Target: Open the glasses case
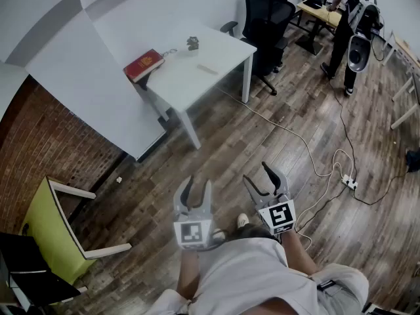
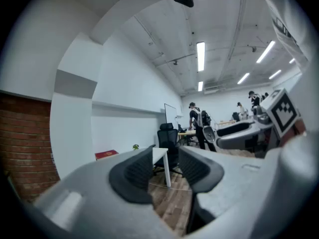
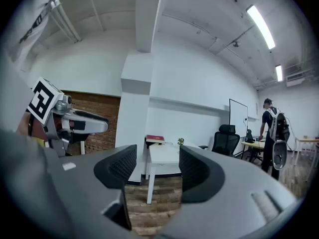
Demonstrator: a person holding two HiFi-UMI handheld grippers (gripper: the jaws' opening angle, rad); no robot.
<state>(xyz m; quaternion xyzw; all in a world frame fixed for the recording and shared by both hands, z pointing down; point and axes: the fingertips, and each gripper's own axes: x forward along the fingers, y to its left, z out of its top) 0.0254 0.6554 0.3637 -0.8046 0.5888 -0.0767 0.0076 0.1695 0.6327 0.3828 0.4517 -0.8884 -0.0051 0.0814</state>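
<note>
A flat red case-like thing (image 1: 144, 64) lies at the left end of a white table (image 1: 197, 77), far ahead of me; whether it is the glasses case I cannot tell. It also shows as the red thing (image 2: 106, 154) and the red thing (image 3: 155, 139) on the table (image 3: 164, 158) in both gripper views. My left gripper (image 1: 199, 184) and right gripper (image 1: 254, 171) hang side by side over the wooden floor, well short of the table. Both stand open with nothing between the jaws, as the left gripper (image 2: 166, 168) and right gripper (image 3: 157, 171) views show.
A small plant (image 1: 192, 42), a key chain (image 1: 169, 52) and a tan strip (image 1: 207, 69) also lie on the table. A black office chair (image 1: 266, 18) stands behind it. A person (image 1: 348, 18) is at a far desk. A power strip (image 1: 348, 182) with cables lies on the floor at right; a green chair (image 1: 49, 231) is at left.
</note>
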